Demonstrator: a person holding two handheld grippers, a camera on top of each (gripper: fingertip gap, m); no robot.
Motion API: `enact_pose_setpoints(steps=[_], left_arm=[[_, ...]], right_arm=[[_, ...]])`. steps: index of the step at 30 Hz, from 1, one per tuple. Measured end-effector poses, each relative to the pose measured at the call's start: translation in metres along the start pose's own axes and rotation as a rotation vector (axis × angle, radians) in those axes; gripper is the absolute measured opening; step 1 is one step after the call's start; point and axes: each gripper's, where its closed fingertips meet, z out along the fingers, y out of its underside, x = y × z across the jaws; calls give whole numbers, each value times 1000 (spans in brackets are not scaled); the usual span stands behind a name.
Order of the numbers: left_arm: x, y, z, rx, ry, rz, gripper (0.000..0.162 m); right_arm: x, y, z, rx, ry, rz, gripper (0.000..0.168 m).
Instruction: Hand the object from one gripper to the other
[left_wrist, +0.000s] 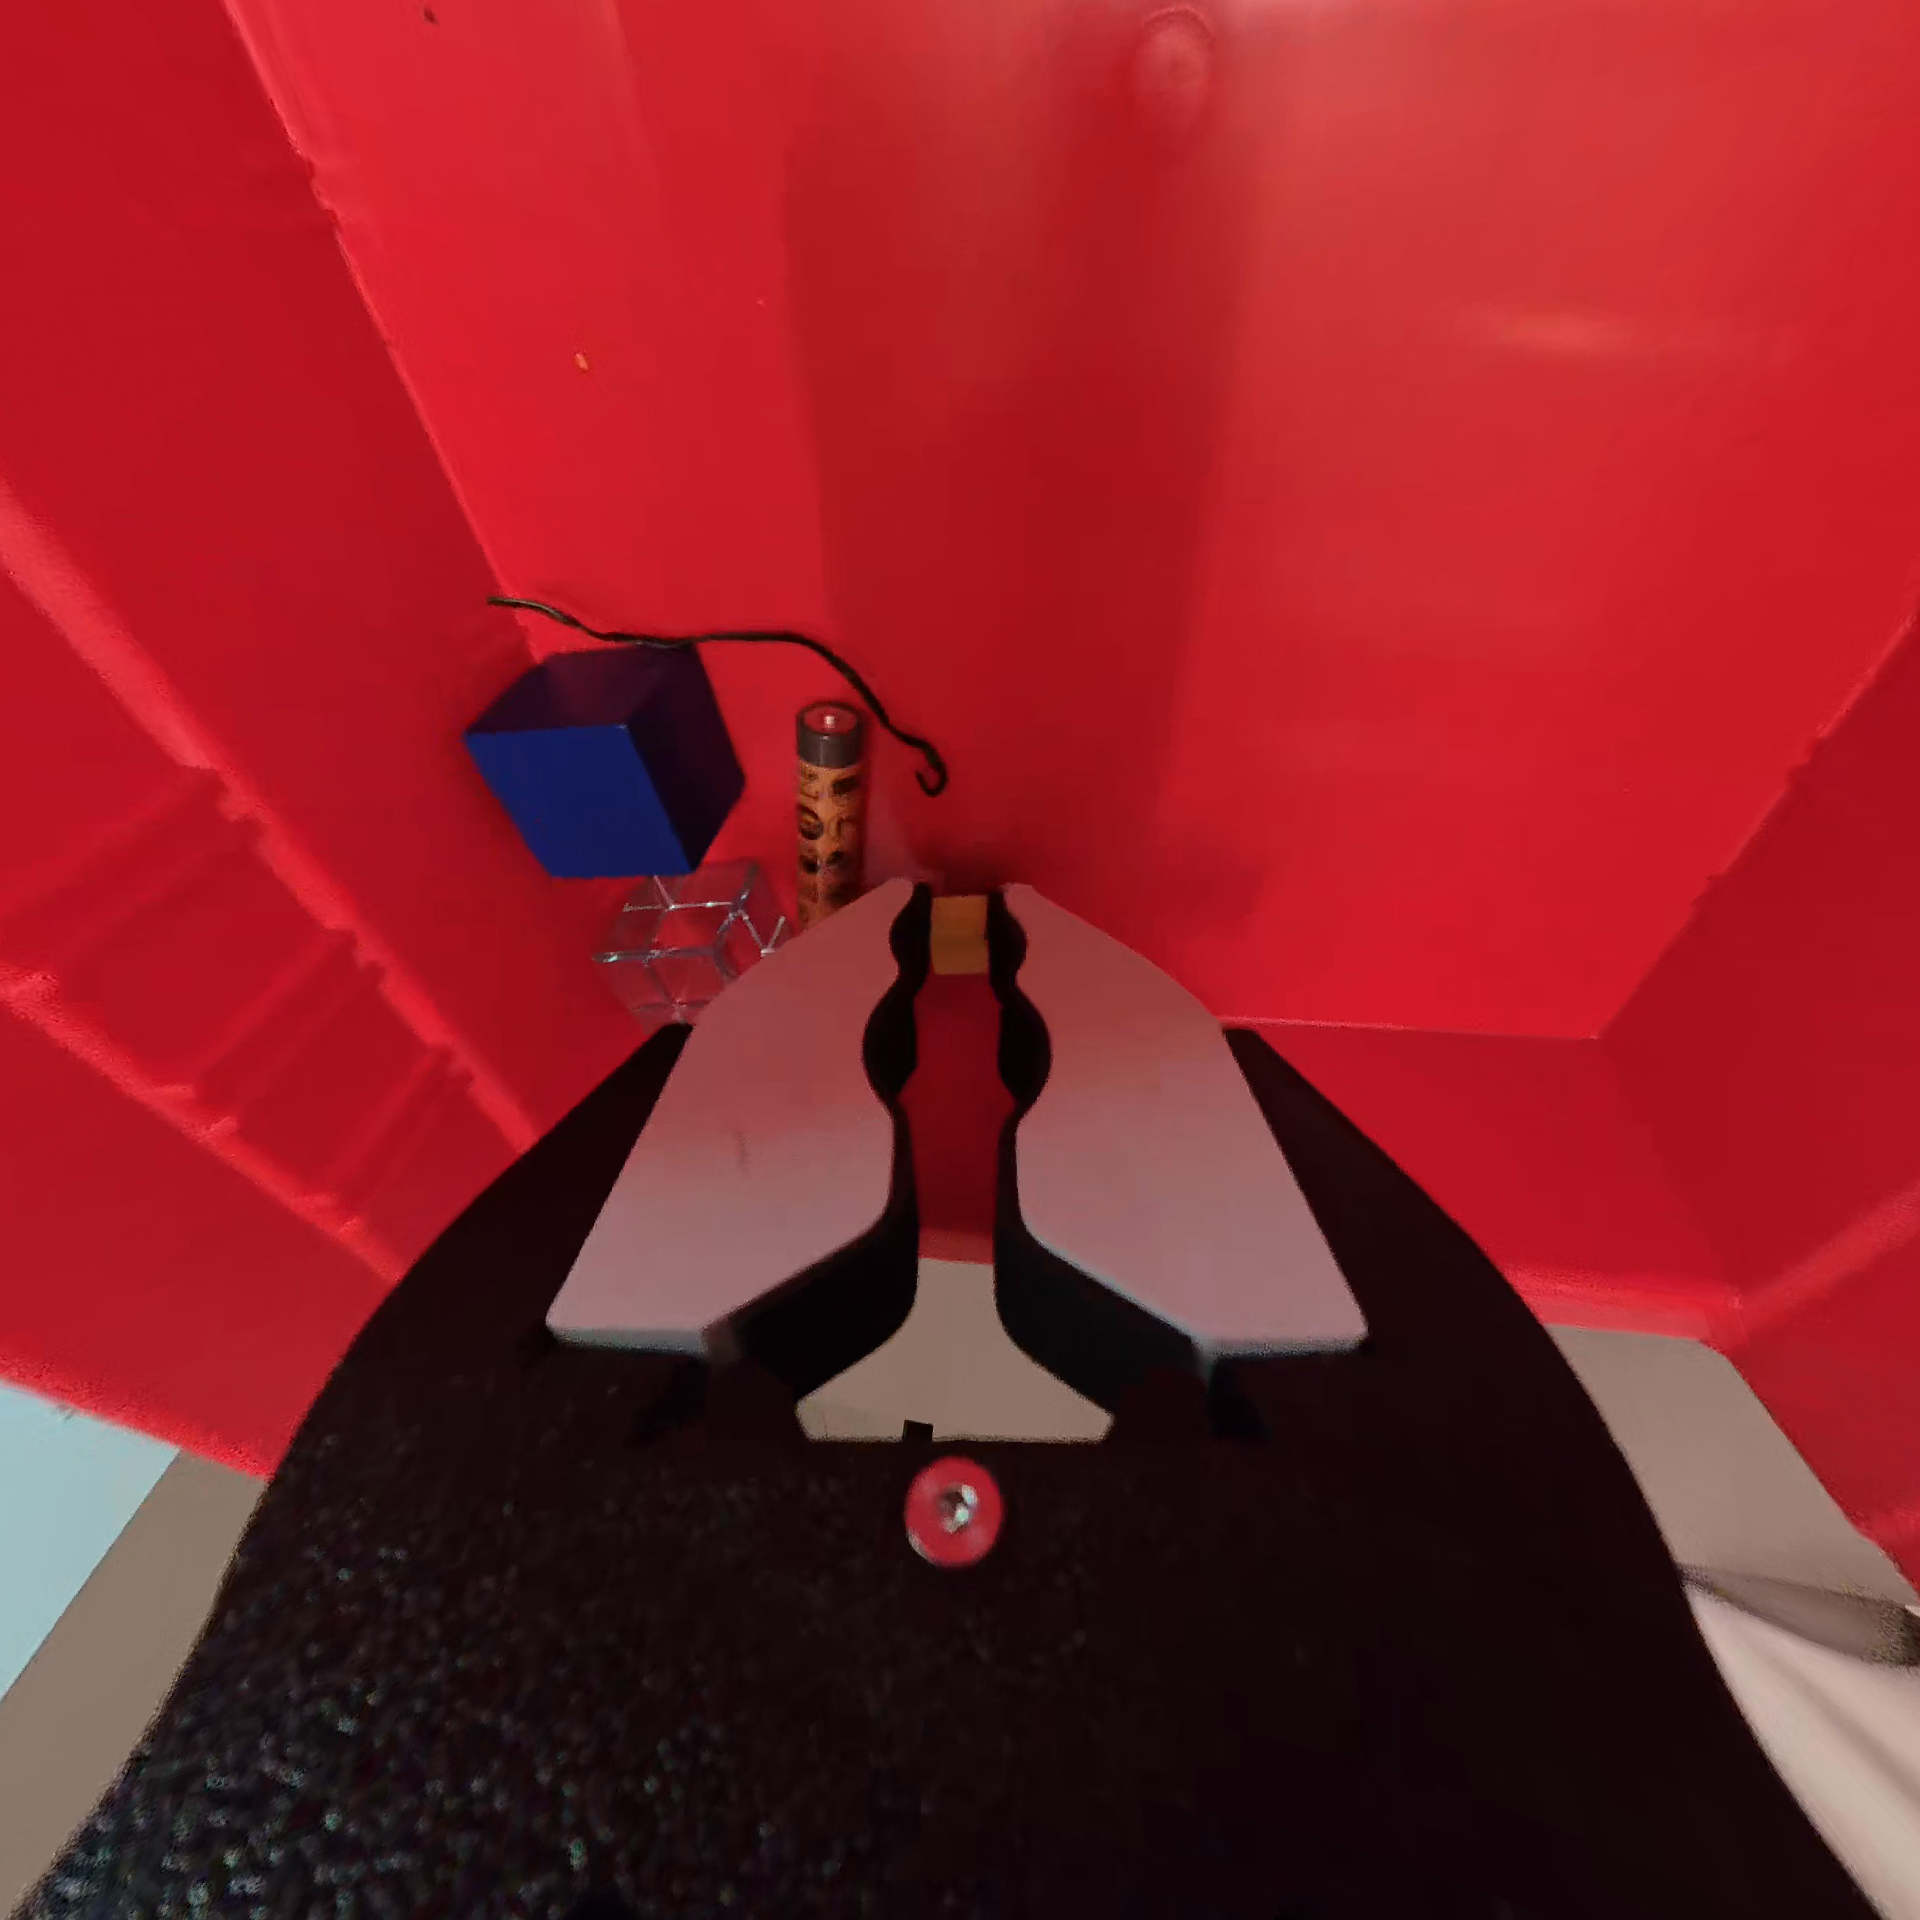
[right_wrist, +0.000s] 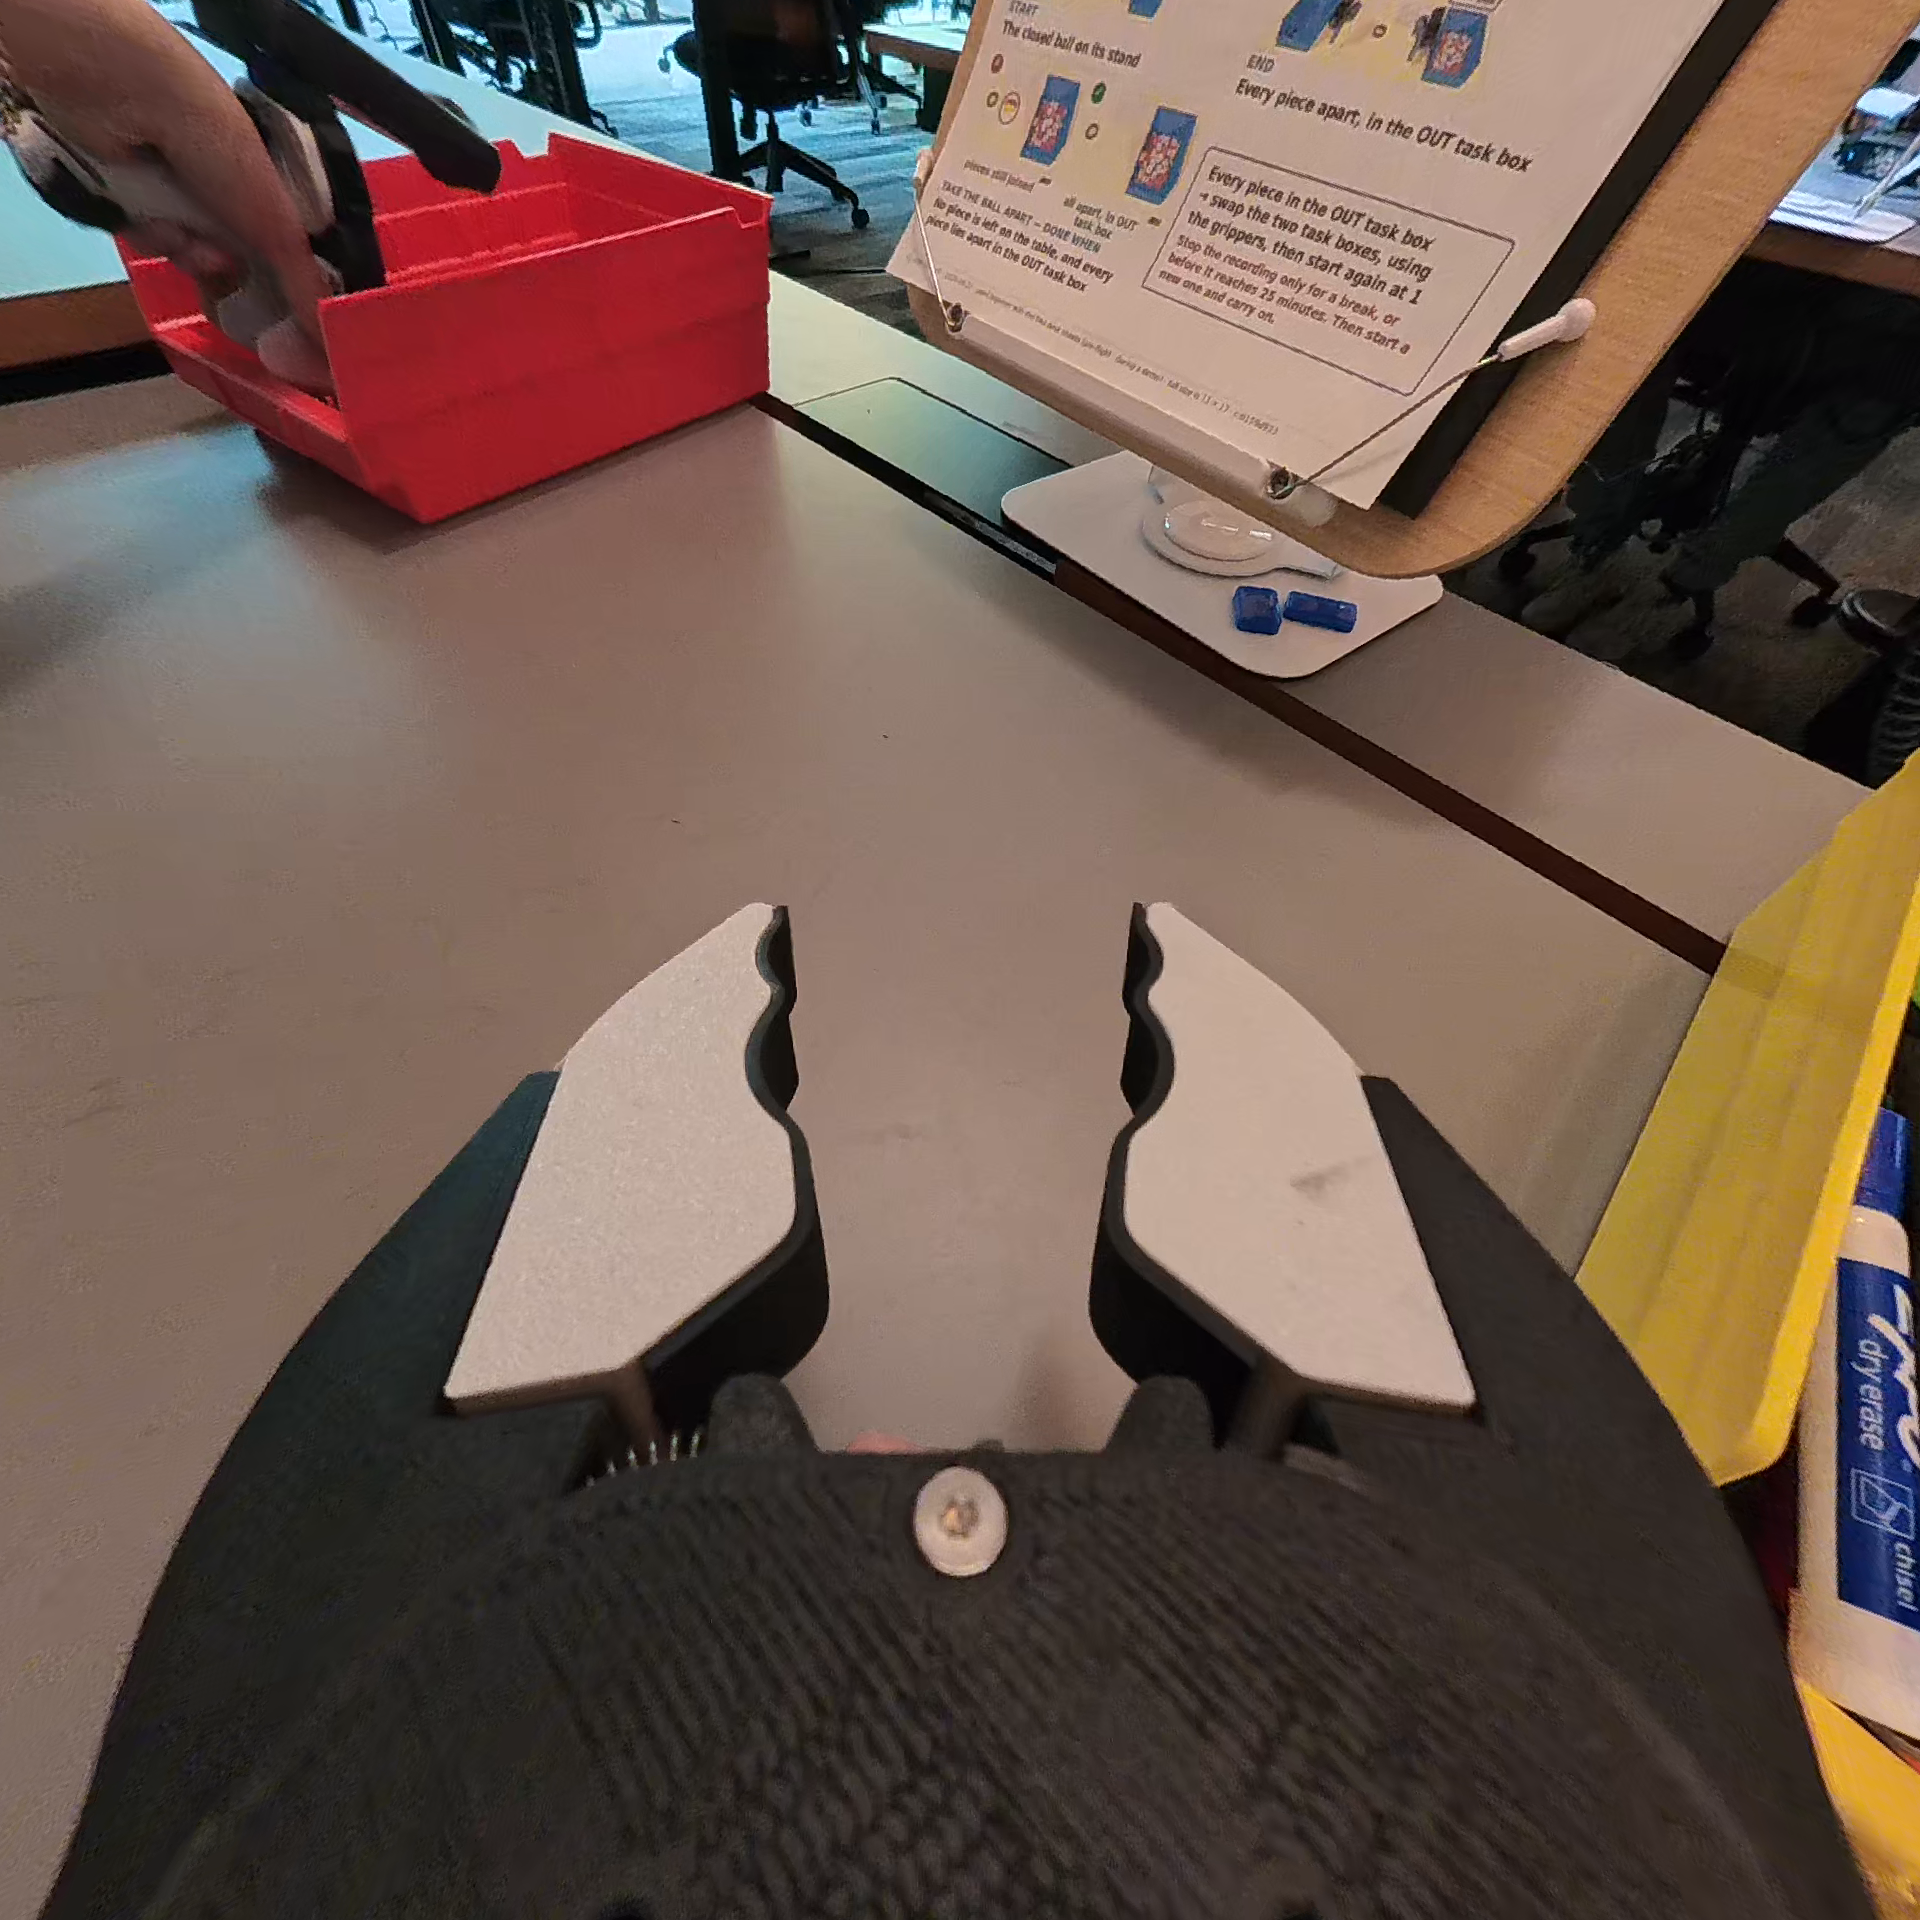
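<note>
1. Grippers: our left gripper (left_wrist: 958, 904) was pinched on a small tan block (left_wrist: 957, 935) inside the red bin (left_wrist: 1351, 520); our right gripper (right_wrist: 958, 920) hung wide open, empty.
2. Beside it we counted one blue cube (left_wrist: 603, 779), one battery (left_wrist: 829, 810), one clear cube (left_wrist: 691, 940).

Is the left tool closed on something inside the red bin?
Yes. The left tool is shut on a small tan block, pinched at its tips inside the red bin.

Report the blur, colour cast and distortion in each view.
Left wrist view: red bin tints the left gripper reddish; edges soft; small tan block at the fingertips. Right wrist view: sharp right gripper, motion-blurred hand, wide-angle bending of the table.
</note>
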Motion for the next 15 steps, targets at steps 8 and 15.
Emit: enact_pose_setpoints(steps=[8, 15], left_arm=[[23, -17, -67, 253, 204, 98, 10], [142, 18, -190, 691, 774, 350, 10]], right_arm=[[-9, -11, 0, 57, -28, -51, 64], [-40, -34, 11, 154, -67, -141, 66]])
